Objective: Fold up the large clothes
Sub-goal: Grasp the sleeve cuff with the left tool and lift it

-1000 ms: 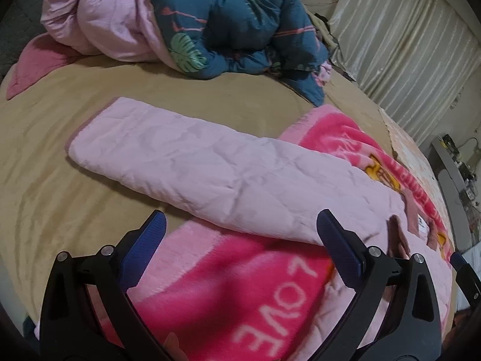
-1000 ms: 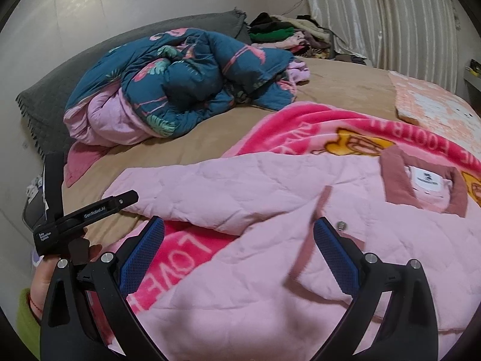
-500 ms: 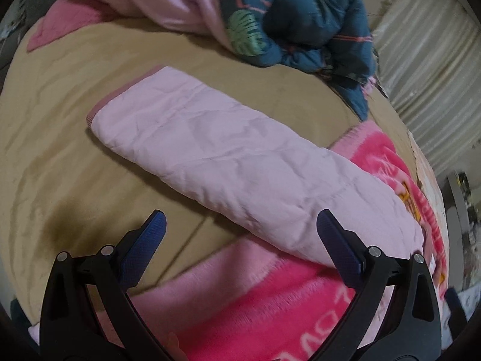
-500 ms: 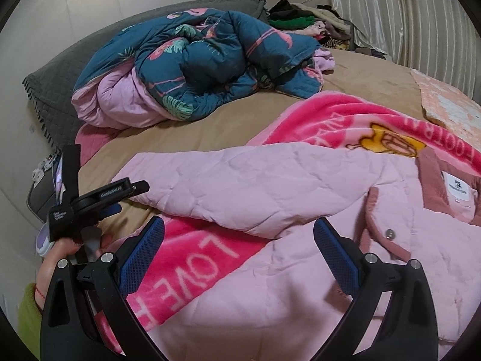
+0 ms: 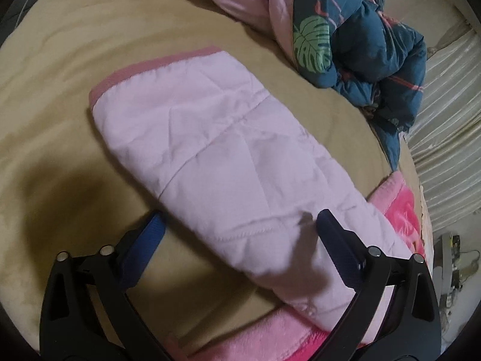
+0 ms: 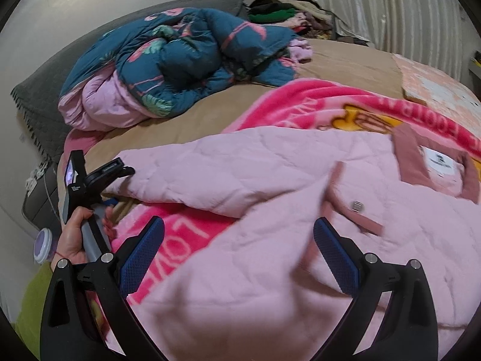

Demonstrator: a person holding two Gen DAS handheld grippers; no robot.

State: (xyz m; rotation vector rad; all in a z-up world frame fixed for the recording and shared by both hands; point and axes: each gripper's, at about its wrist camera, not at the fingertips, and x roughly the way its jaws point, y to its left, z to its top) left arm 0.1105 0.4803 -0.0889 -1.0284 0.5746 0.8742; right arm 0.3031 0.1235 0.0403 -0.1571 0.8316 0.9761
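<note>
A light pink quilted jacket (image 6: pixel 270 240) lies spread on a bright pink blanket (image 6: pixel 300 105) on the bed. Its sleeve (image 5: pixel 225 156), with a darker pink cuff, stretches out over the tan sheet (image 5: pixel 60 75). My left gripper (image 5: pixel 239 225) is open and straddles the sleeve near its lower part, close above it. It also shows in the right wrist view (image 6: pixel 99 177) at the sleeve's end, held by a hand. My right gripper (image 6: pixel 239 231) is open above the jacket's front, near a snap button (image 6: pixel 356 205) and the collar label (image 6: pixel 439 162).
A crumpled teal flamingo-print duvet (image 6: pixel 195 57) with pink lining lies at the bed's head on a grey pillow (image 6: pixel 45 105). A pile of clothes (image 6: pixel 285 15) sits by the curtain (image 6: pixel 390 9). A peach patterned cloth (image 6: pixel 436 87) lies at right.
My left gripper has moved forward and down along the sleeve toward the cuff, and its fingers now straddle the sleeve. My right gripper has shifted slightly over the jacket body. Both stay open.
</note>
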